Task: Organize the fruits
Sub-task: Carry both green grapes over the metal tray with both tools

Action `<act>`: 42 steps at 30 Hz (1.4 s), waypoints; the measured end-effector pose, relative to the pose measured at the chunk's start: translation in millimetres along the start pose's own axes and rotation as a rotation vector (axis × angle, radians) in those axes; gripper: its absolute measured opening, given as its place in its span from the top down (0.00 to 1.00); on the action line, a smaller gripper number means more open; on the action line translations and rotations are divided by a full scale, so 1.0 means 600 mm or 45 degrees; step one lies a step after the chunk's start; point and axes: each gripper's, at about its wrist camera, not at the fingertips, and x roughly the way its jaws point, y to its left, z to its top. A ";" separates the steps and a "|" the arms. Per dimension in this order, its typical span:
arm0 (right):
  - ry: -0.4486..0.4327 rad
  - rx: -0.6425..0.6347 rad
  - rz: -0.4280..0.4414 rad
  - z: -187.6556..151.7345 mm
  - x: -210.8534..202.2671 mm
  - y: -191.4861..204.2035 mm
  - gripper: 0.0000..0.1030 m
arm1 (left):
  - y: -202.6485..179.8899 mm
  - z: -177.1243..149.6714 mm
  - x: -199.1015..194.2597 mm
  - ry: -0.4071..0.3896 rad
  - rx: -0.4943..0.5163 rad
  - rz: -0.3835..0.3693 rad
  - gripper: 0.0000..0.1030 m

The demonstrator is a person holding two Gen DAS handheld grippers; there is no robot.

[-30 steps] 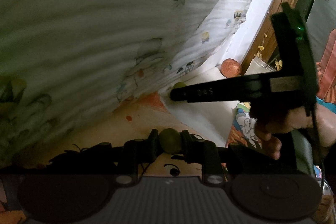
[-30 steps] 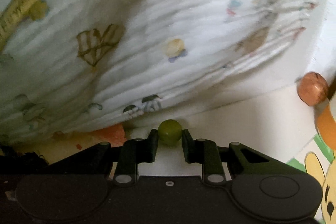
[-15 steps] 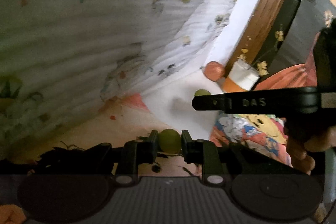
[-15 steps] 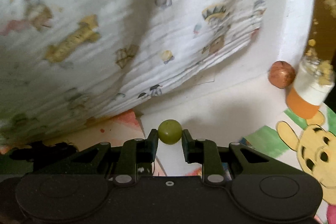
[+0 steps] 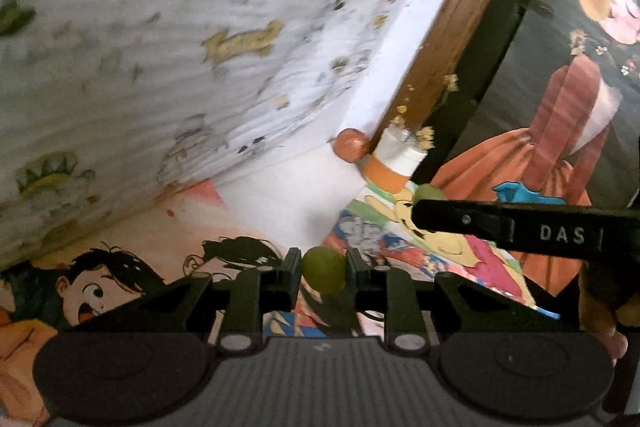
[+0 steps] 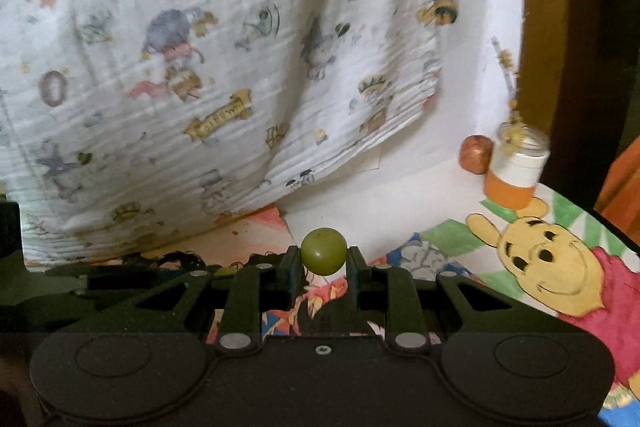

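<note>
Squarely between hand-held gripper (image 6: 324,265) pads: grape (image 6: 323,251)

Left hand-held gripper (image 5: 323,269) and right hand-held gripper (image 6: 323,255) each seemingly clamped tight.

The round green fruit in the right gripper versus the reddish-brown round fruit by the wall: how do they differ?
The round green fruit is clamped in the right gripper, off the surface; the reddish-brown round fruit rests beside the orange-and-white jar. Green looks smooth, the brown one mottled. Both are roundish.
</note>
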 end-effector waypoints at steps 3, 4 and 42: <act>-0.020 0.001 -0.021 -0.019 -0.037 0.000 0.75 | -0.021 -0.001 -0.025 -0.006 0.019 -0.003 0.75; -0.025 0.001 -0.029 -0.026 -0.049 -0.001 0.75 | -0.028 -0.003 -0.032 -0.010 0.026 -0.007 0.75; -0.124 0.112 -0.383 -0.331 -0.289 -0.047 0.75 | -0.246 -0.188 -0.103 0.212 0.284 -0.337 0.75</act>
